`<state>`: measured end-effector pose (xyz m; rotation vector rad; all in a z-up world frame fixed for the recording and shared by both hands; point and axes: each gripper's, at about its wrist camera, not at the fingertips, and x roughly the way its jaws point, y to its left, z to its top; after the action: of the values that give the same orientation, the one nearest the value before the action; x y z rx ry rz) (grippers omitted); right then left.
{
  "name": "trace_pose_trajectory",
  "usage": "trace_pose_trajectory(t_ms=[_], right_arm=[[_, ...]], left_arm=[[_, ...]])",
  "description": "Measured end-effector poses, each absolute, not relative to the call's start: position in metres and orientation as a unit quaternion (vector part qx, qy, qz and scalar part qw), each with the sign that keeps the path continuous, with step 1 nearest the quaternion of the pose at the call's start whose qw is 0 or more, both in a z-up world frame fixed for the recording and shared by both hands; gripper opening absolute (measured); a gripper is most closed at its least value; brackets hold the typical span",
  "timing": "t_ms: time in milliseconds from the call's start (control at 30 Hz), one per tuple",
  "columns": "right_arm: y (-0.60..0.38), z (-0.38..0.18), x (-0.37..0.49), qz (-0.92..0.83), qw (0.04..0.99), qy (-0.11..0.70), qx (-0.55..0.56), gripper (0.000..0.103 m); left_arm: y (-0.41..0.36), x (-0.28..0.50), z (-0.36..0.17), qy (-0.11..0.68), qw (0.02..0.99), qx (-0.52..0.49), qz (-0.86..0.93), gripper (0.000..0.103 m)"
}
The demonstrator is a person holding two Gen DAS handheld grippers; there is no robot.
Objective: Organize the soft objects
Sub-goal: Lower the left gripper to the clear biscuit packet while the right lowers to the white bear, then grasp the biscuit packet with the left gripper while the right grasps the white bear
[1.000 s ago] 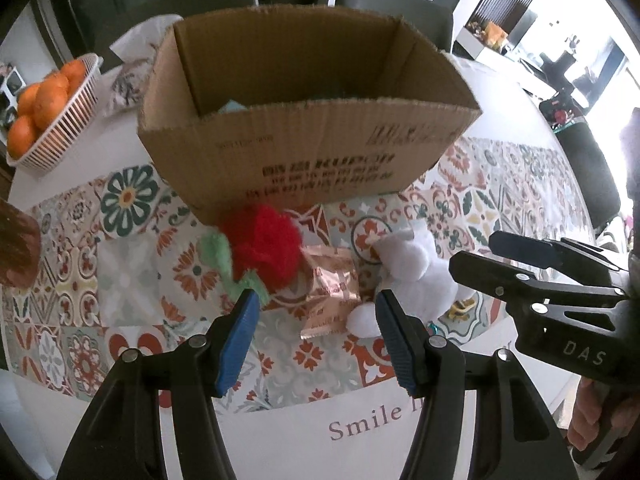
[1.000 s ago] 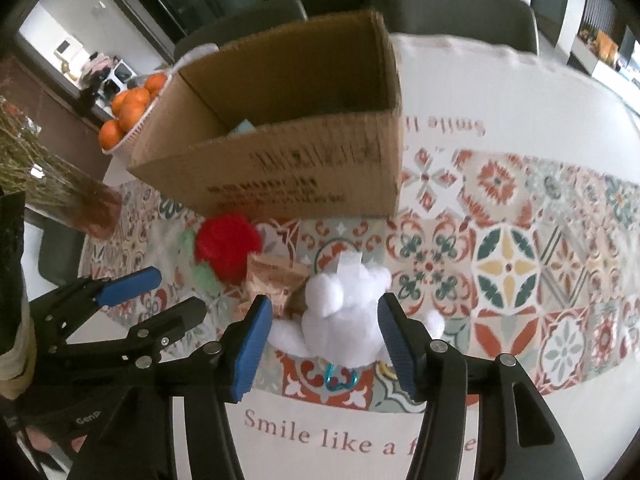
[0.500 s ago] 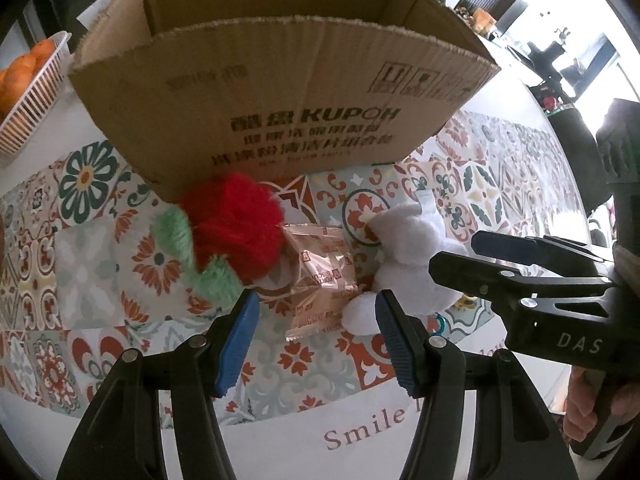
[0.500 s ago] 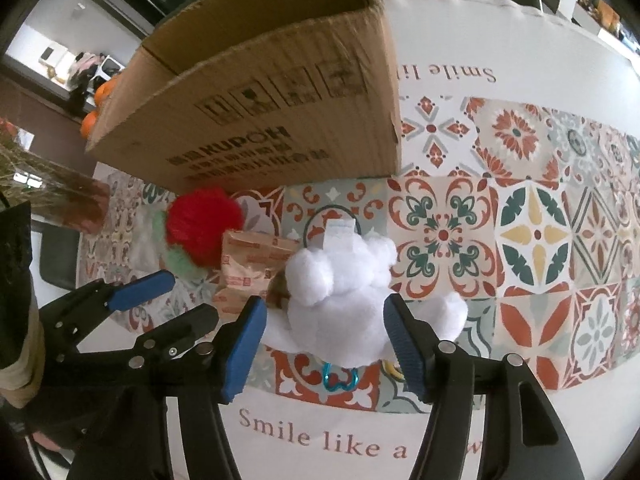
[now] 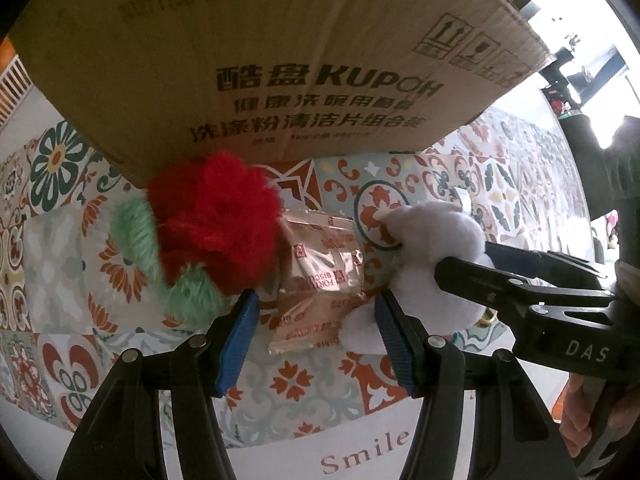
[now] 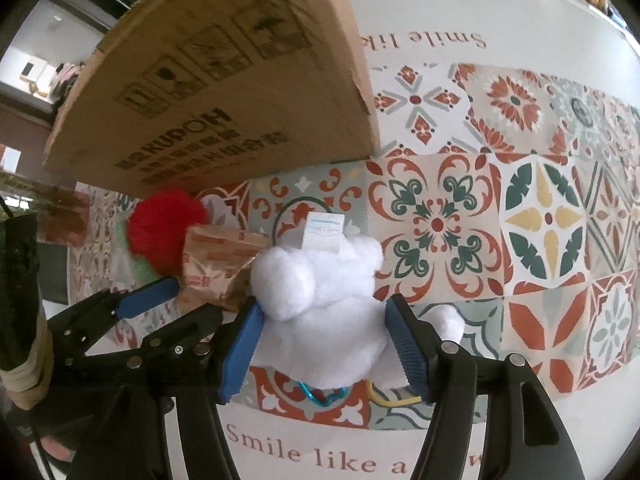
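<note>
Left gripper (image 5: pixel 316 316) low over the cloth (image 5: pixel 60 248), jaws spread wide, nothing between the pads but the near end of a packet (image 5: pixel 320 284) – shiny, copper-coloured, lying flat. No contact visible between pads and packet.

Red pompom (image 5: pixel 212 224) with green fluff sits just left of the packet, touching it, and pressed up against the foot of the box (image 5: pixel 280 60). Left blue pad lies just beside the green fluff.

White plush (image 6: pixel 324 312) lies right of the packet, touching its edge. A white label (image 6: pixel 324 232) sticks up from its far side. Blue clip (image 6: pixel 320 394) and a yellow loop (image 6: pixel 392 400) show under its near edge.

Right gripper (image 6: pixel 324 344) straddles the plush – jaws apart, a blue pad on either flank. Pads at or very near the fur; cannot tell whether they press it. Not clenched.

From the right wrist view, the left gripper shows at lower left, its blue tip near the packet. From the left wrist view, the right gripper's black finger crosses in front of the plush.

Box stands on the cloth behind all three things, printed side facing the cameras.
</note>
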<state>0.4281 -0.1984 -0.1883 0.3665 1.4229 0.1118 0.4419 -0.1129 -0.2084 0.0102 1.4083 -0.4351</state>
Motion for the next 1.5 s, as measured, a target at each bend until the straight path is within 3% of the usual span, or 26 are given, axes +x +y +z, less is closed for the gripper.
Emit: trace_pose_trajectory(t_ms=[200, 400, 1033, 1500], right_arm=[[-0.202, -0.199, 0.433, 0.051, 0.733, 0.652, 0.188, 0.069], [-0.203, -0.208, 0.44, 0.055, 0.724, 0.653, 0.214, 0.069], [-0.203, -0.2, 0.413, 0.041, 0.75, 0.613, 0.244, 0.063], [-0.206, -0.152, 0.386, 0.025, 0.794, 0.567, 0.219, 0.063]], left_arm=[[-0.116, 0.453, -0.215, 0.642, 0.744, -0.002, -0.186, 0.056], [-0.116, 0.462, -0.223, 0.652, 0.736, -0.026, -0.18, 0.045], [-0.109, 0.437, -0.204, 0.617, 0.764, -0.03, -0.186, 0.042], [-0.085, 0.402, -0.154, 0.559, 0.813, -0.039, -0.159, 0.042]])
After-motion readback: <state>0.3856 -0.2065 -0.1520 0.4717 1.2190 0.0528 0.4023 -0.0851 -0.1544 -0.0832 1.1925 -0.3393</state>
